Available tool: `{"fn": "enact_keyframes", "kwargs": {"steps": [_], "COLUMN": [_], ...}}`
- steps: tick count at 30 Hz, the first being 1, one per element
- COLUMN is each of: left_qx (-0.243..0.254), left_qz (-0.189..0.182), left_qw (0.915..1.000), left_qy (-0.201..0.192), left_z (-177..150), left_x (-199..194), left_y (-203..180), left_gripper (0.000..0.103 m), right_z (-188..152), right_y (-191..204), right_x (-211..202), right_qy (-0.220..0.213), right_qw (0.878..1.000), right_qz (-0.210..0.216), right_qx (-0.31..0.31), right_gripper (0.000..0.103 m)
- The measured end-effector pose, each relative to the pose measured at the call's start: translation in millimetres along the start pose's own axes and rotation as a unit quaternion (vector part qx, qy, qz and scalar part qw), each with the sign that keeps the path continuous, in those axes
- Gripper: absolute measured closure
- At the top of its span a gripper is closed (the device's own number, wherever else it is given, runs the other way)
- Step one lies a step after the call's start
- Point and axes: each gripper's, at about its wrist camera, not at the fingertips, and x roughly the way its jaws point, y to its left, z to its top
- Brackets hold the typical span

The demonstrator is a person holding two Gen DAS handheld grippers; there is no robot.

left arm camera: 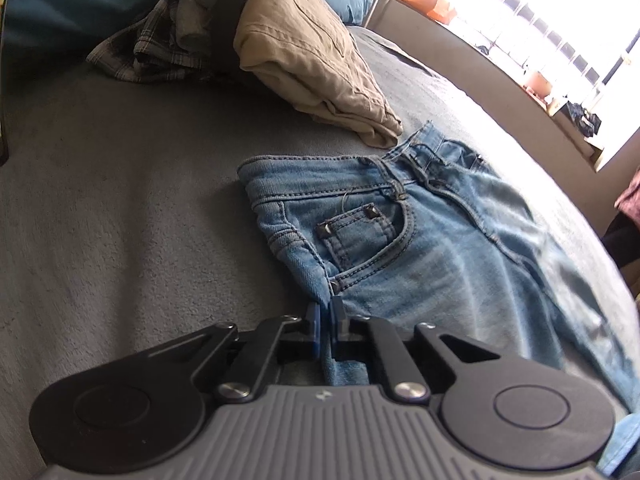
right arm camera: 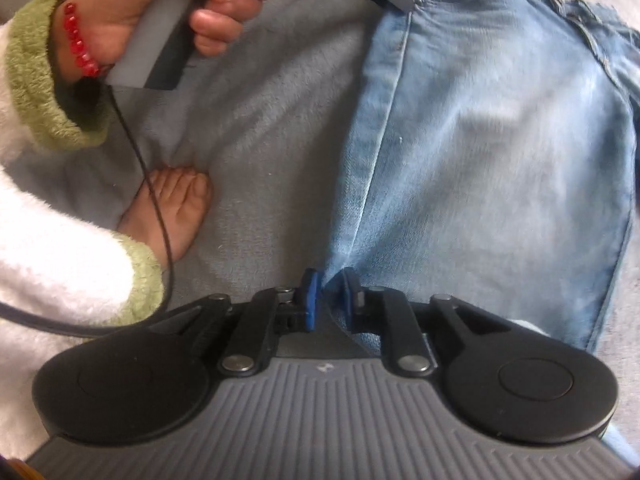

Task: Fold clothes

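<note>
The left gripper is seen clamped on the side edge of the jeans, its blue pads pressed together on a pinch of denim just below the front pocket; the jeans are laid flat on the grey blanket, waistband towards the far end; just past the waistband a folded beige garment is propped, and a checked shirt is crumpled beside it; blue pillows and a bright window are seen behind. The right gripper is set at the outer seam of a jeans leg, further down the same side; a fold of denim is caught between its pads, which stand slightly apart and touch the cloth; the left hand, in a green-cuffed white sleeve with a red bead bracelet, is seen gripping the other handle; a bare foot is rested on the blanket near the seam.
</note>
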Motion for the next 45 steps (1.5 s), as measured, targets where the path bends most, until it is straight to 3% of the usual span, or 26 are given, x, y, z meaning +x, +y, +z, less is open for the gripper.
{"fn": "enact_keyframes", "kwargs": {"steps": [3,5,6,11,14,18,20,22,24,27,29,32,35,41,43,45], "left_qx": [0.003,0.009,0.014,0.028,0.042,0.057,0.060,0.055,0.046,0.052,0.060,0.037,0.023,0.003,-0.001,-0.001], "left_qz": [0.003,0.001,0.001,0.009,0.024,0.005,-0.015,-0.029,-0.029,-0.008,0.003,-0.004,-0.007,-0.038,-0.051,-0.055], "left_qw": [1.0000,1.0000,0.9999,0.9995,0.9983,0.9976,0.9977,0.9980,0.9977,0.9979,0.9978,0.9990,0.9995,0.9988,0.9982,0.9980], "left_qy": [0.001,0.000,-0.002,-0.014,-0.033,-0.040,-0.027,0.013,0.042,0.037,0.028,0.026,0.023,0.031,0.032,0.031], "left_z": [-2,-3,-3,-4,-2,1,4,4,2,-4,-5,-3,0,4,4,4], "left_x": [4,4,3,-11,-25,-36,-34,-21,-6,3,2,-1,-2,-2,-2,-2], "left_y": [1,2,2,7,7,2,-2,-7,-11,-17,-19,-11,-7,9,14,18], "left_gripper": [0.097,0.095,0.092,0.076,0.073,0.073,0.064,0.053,0.054,0.072,0.087,0.093,0.099,0.099,0.099,0.099], "right_z": [-7,-10,-11,-10,-10,-8,-3,6,17,30,38,49,54,54,58,64], "right_y": [-1,2,5,12,7,-2,-7,-15,-28,-47,-58,-70,-68,-30,-44,-61], "right_x": [5,4,4,-10,-27,-51,-63,-69,-69,-63,-57,-38,-10,12,-1,-9], "right_qy": [-0.017,-0.026,-0.028,-0.038,-0.063,-0.109,-0.135,-0.155,-0.164,-0.168,-0.167,-0.155,-0.140,-0.138,-0.152,-0.167], "right_qw": [0.999,0.998,0.998,0.999,0.997,0.993,0.990,0.987,0.986,0.985,0.985,0.987,0.990,0.984,0.984,0.983], "right_qz": [0.020,0.038,0.040,0.034,0.032,0.026,0.024,0.027,0.025,0.014,0.009,-0.005,-0.004,-0.022,-0.019,-0.051], "right_qx": [0.027,0.034,0.032,0.019,0.027,0.032,0.029,0.028,0.029,0.028,0.033,0.042,0.022,-0.113,-0.086,-0.059], "right_gripper": [0.060,0.035,0.032,0.027,0.027,0.027,0.028,0.029,0.033,0.047,0.068,0.091,0.099,0.102,0.103,0.103]}}
